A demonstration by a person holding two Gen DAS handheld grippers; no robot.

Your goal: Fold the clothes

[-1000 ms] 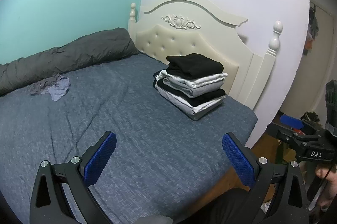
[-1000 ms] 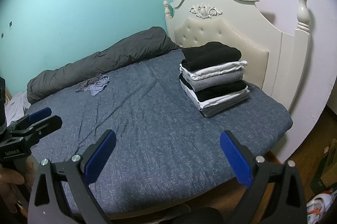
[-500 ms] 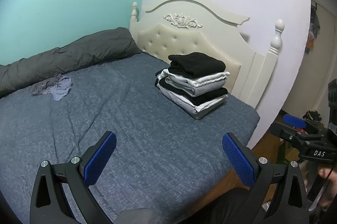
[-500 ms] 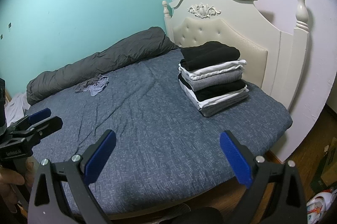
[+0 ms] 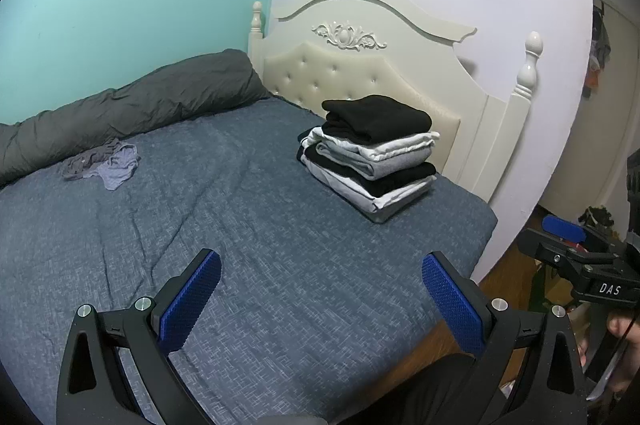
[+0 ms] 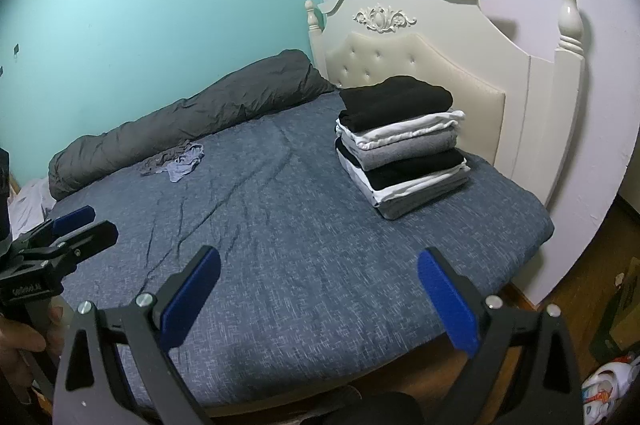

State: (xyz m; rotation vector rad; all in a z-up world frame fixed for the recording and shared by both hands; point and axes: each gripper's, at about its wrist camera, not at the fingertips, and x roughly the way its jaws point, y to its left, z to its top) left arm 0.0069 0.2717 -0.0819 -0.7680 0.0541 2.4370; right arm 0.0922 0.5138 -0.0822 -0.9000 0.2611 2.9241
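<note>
- Both my grippers, left gripper [image 5: 320, 289] and right gripper [image 6: 318, 287], are spread wide, holding nothing, over the bed [image 5: 280, 265].
- Folded stack [image 5: 370, 155] sits by the headboard [image 5: 400, 65].
- Crumpled garment [image 5: 104, 163] lies well apart, beside the rolled duvet [image 5: 132, 109].

Stack [image 5: 370, 153]: folded garments piled squarely on the blue bed cover, near the headboard. Layers alternate in colour: black on top, then white, grey, black, with white and grey at the bottom. Edges are roughly aligned; the top black piece sits slightly rounded.

Loose garment [image 5: 103, 164]: a crumpled, unfolded piece in grey and pale lilac. It lies flat on the cover, just beside the rolled dark grey duvet, well apart from the stack.
</note>
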